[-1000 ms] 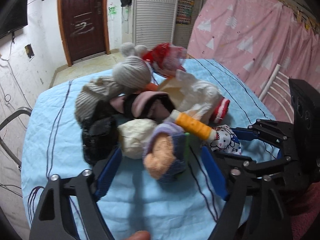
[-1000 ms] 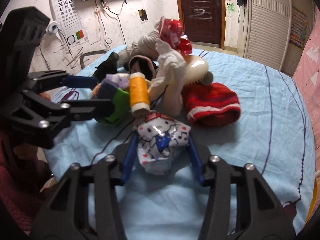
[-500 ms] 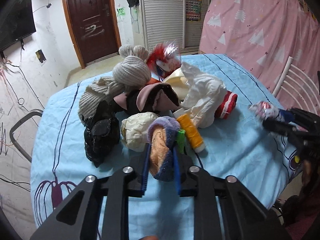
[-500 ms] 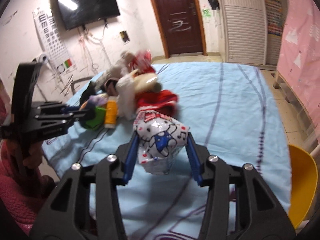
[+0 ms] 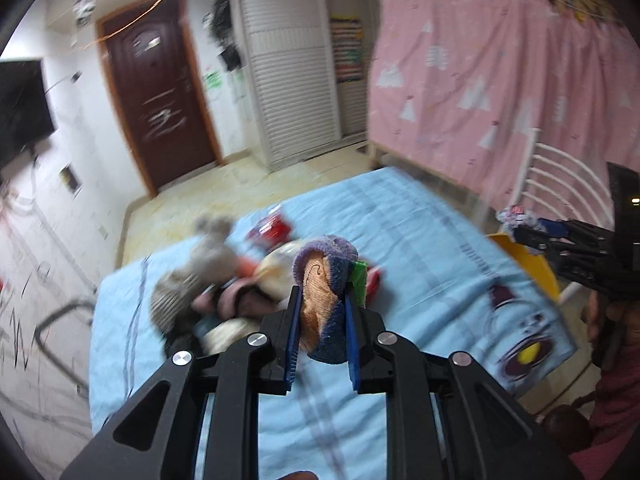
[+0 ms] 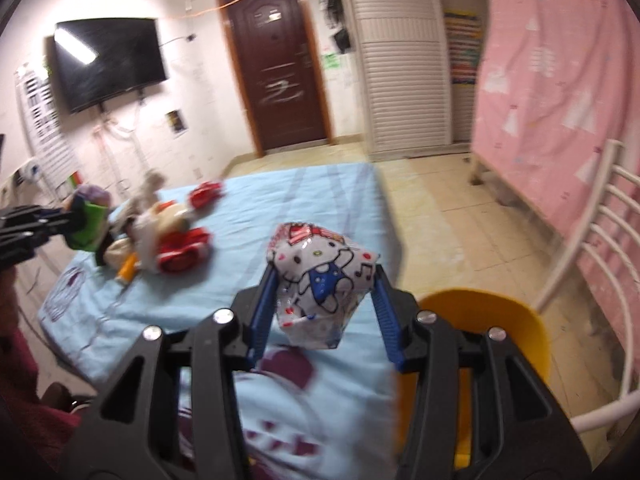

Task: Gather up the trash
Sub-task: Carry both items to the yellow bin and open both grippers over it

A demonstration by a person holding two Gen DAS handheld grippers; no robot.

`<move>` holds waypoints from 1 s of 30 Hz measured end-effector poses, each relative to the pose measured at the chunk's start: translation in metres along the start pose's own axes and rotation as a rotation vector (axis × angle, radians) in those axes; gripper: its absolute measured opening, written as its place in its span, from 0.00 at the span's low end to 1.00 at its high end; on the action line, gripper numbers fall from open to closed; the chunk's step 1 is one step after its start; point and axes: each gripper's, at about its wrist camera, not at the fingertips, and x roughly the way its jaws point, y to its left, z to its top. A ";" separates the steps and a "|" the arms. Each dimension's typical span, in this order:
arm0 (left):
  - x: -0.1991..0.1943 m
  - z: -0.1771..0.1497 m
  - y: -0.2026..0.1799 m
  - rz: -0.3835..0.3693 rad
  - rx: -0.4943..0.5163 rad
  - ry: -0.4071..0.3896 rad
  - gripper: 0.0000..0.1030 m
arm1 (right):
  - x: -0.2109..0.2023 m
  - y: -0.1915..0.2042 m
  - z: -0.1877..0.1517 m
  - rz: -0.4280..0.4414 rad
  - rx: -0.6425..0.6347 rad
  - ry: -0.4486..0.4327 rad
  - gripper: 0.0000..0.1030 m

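Table cover [image 6: 248,208]: light blue, darker stripes, maroon motifs. Packet [image 6: 320,276] above the cover: white, cartoon cat in blue, red dots. Bin [image 6: 516,320] beside the cover yellow; sock bundle [image 5: 324,300] orange, purple, navy.

Cartoon-print bag [image 6: 320,280] lifted, fuzzy bundle [image 5: 324,300], perhaps socks

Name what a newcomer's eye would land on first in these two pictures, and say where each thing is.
First, the cartoon-cat packet clamped in the right gripper, held above the blue table's edge beside a yellow bin. Next, the orange and purple sock bundle pinched in the left gripper, lifted over the pile of hats and wrappers further back on the table.
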 end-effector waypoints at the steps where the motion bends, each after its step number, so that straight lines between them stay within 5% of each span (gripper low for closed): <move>1: 0.001 0.008 -0.012 -0.021 0.018 -0.007 0.11 | -0.002 -0.007 0.000 -0.020 0.007 -0.007 0.43; 12: 0.036 0.064 -0.133 -0.223 0.151 0.023 0.11 | -0.006 -0.089 -0.013 -0.194 0.123 -0.011 0.44; 16: 0.065 0.081 -0.171 -0.323 0.138 0.082 0.11 | -0.007 -0.108 -0.020 -0.224 0.159 0.008 0.65; 23: 0.117 0.090 -0.220 -0.402 0.121 0.196 0.11 | -0.032 -0.133 -0.020 -0.235 0.242 -0.066 0.71; 30: 0.134 0.086 -0.232 -0.428 0.102 0.245 0.35 | -0.037 -0.132 -0.016 -0.227 0.251 -0.094 0.72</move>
